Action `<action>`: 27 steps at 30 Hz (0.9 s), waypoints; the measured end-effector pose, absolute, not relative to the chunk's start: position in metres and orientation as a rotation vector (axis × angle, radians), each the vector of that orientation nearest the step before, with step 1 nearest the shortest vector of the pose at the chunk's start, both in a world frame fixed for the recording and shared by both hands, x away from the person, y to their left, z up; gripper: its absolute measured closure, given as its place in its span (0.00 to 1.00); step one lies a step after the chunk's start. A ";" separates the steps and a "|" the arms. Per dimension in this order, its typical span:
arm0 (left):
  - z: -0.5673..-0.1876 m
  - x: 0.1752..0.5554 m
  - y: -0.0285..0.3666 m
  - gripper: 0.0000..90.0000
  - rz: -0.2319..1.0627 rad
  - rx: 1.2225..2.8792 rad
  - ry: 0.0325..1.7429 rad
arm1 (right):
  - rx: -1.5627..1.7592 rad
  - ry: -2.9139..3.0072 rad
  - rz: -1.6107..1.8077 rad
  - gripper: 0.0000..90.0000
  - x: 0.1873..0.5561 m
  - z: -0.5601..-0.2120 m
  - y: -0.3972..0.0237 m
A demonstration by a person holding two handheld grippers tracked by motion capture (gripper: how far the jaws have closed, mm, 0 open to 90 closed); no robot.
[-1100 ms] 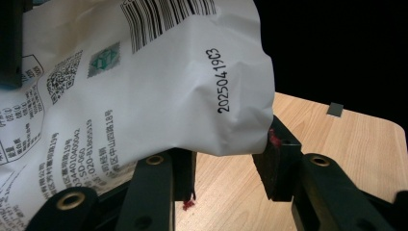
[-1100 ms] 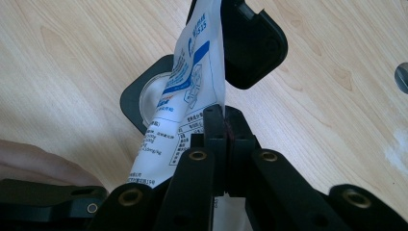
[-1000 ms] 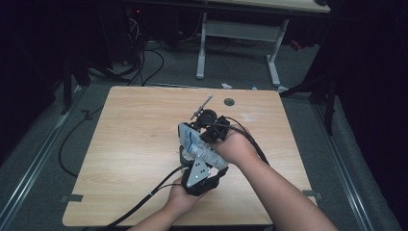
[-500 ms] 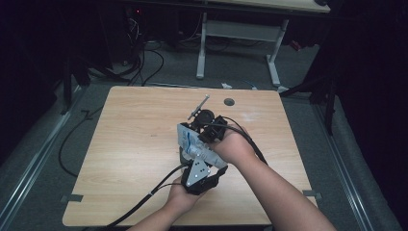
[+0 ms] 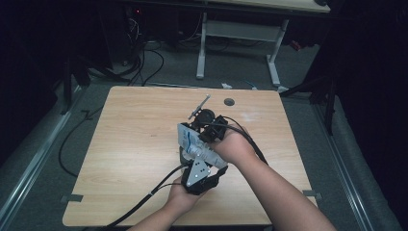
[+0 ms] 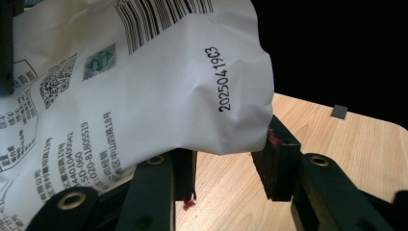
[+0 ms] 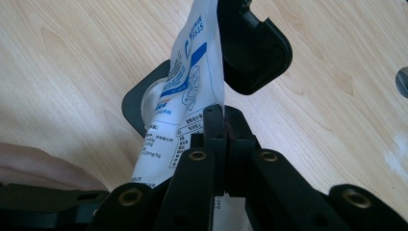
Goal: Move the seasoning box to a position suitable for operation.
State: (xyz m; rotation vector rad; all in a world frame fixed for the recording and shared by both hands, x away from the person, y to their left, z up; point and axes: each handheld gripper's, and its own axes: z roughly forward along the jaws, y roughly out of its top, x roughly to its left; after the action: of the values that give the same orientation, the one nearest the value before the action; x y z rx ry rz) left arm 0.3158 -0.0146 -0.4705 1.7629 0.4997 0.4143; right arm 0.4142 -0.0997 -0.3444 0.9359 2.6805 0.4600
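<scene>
High view, white pouch [image 5: 195, 144] between both claws; wooden table [image 5: 134, 144] beneath

One wooden table [image 5: 130, 159] carries the scene: two hand-held grippers, the left gripper [image 5: 185, 153] and the right gripper [image 5: 208, 126], meet at one white printed pouch [image 5: 191, 143], seen from above. The pouch [image 6: 144, 82] bears one barcode and one QR code in the left gripper view. One round grommet [image 5: 229, 102] sits in the tabletop; a second desk [image 5: 240, 29] stands behind.
</scene>
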 end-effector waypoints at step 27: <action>-0.471 0.317 -0.014 0.70 0.416 1.766 0.505 | 0.937 2.682 0.464 1.00 0.415 -0.348 -0.097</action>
State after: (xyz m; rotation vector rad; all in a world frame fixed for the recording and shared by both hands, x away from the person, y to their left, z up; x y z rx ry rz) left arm 0.3167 -0.0137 -0.4713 1.7663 0.5053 0.4158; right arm 0.4153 -0.0972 -0.3479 0.9368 2.6818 0.4643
